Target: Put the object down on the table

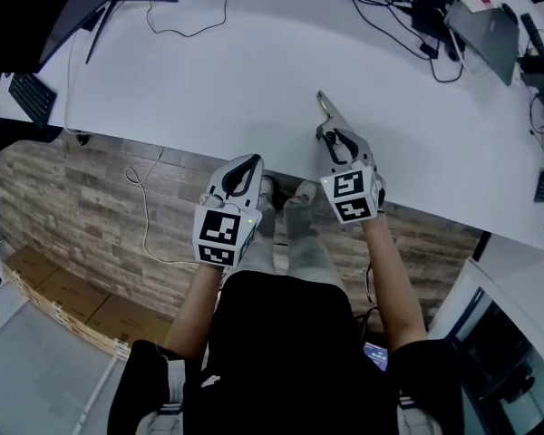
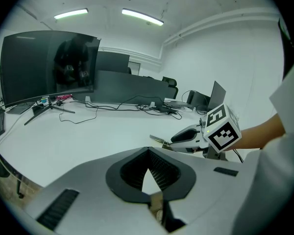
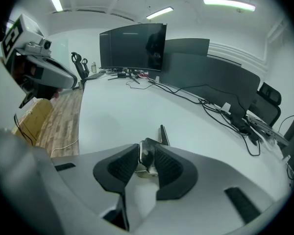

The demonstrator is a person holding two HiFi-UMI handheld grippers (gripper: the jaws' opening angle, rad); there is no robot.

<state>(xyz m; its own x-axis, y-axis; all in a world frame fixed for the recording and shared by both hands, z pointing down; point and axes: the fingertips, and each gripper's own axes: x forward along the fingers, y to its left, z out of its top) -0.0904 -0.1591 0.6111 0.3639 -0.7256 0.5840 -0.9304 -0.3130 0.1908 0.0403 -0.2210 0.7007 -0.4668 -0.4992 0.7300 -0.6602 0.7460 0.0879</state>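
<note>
My right gripper [image 1: 332, 136] is shut on a metal wristwatch [image 1: 324, 105] over the white table [image 1: 236, 71], near its front edge. In the right gripper view the watch's dark face [image 3: 147, 156] sits pinched between the ribbed pads [image 3: 167, 168], and its strap end [image 3: 163, 134] pokes out forward above the tabletop. The left gripper view shows that strap tip [image 2: 157, 140] ahead of the right gripper [image 2: 186, 137]. My left gripper [image 1: 251, 164] hangs at the table's front edge, left of the right one. Its jaws [image 2: 148, 152] meet at the tips, shut with nothing between them.
A large curved monitor [image 1: 45, 12] and a keyboard [image 1: 32, 95] stand at the table's far left. Cables [image 1: 199, 7] run along the back, and a laptop [image 1: 485, 30] with more gear sits at the back right. Wood floor [image 1: 82, 198] and cardboard boxes [image 1: 63, 302] lie below.
</note>
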